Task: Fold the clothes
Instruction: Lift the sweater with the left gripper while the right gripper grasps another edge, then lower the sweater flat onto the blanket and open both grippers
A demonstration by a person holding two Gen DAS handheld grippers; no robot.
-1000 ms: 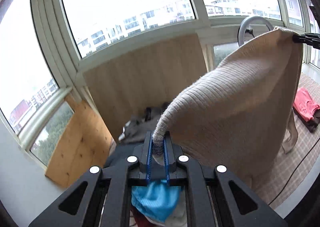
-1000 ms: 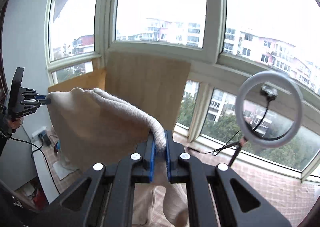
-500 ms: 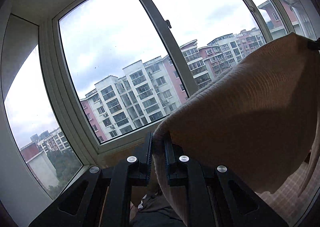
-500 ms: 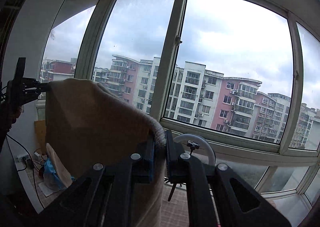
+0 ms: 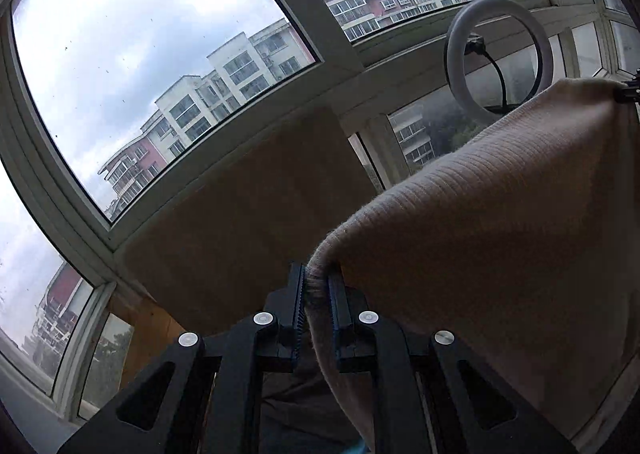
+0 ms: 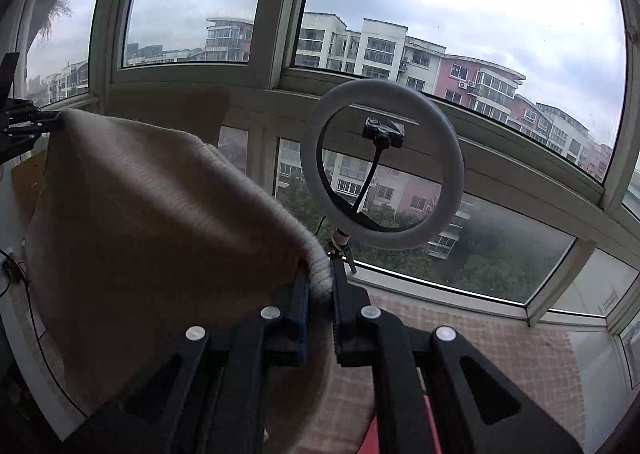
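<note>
A beige ribbed knit garment (image 5: 500, 238) hangs stretched in the air between both grippers. My left gripper (image 5: 317, 286) is shut on one corner of its upper edge, and the cloth runs off to the right, where the right gripper's tip (image 5: 628, 93) shows at the frame edge. My right gripper (image 6: 319, 286) is shut on the other corner of the beige garment (image 6: 152, 221), which spreads left toward the left gripper's black fingers (image 6: 24, 125). The garment's lower part hangs below both views.
A white ring light (image 6: 382, 163) on a stand is by the window sill. Large windows (image 5: 140, 53) look onto apartment blocks. A wooden panel (image 5: 248, 221) leans under the window. A checked mat (image 6: 480, 338) covers the floor, with a red item (image 6: 372, 434) at the bottom edge.
Both grippers swung up toward the sky half a second ago and have come back down; the ring light, wooden panel and floor are in view again. The garment stays clamped and stretched between them.
</note>
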